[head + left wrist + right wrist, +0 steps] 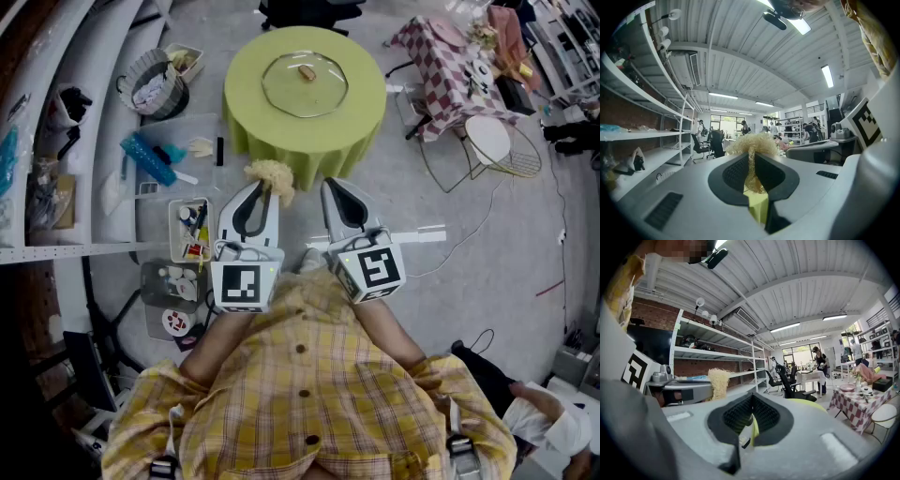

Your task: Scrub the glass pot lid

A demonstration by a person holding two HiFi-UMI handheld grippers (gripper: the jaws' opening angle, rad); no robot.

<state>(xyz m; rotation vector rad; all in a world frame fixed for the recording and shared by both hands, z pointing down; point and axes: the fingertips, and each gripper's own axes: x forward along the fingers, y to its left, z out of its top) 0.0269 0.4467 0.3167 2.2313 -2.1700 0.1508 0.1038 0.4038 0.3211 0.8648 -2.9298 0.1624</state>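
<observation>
The glass pot lid [305, 82], with a small brown knob, lies flat on a round table under a yellow-green cloth [356, 112]. Both grippers are held up near my chest, short of the table's near edge. My left gripper [265, 189] is shut on a straw-coloured fibrous scrubber [273, 177], whose tuft sticks out past the fingertips. In the left gripper view the scrubber [752, 143] is pinched between the jaws of the left gripper [753, 165]. My right gripper [335, 187] is shut with nothing in it; in the right gripper view its jaws [752, 420] meet, and the scrubber [718, 383] shows to the left.
On the floor at the left are a clear bin with a blue brush [150, 159], smaller tubs [190, 228] and a grey basket [155, 84]. Shelving [47, 141] runs along the left. A checkered-cloth table [450, 66] and a white round stool [488, 139] stand at the right.
</observation>
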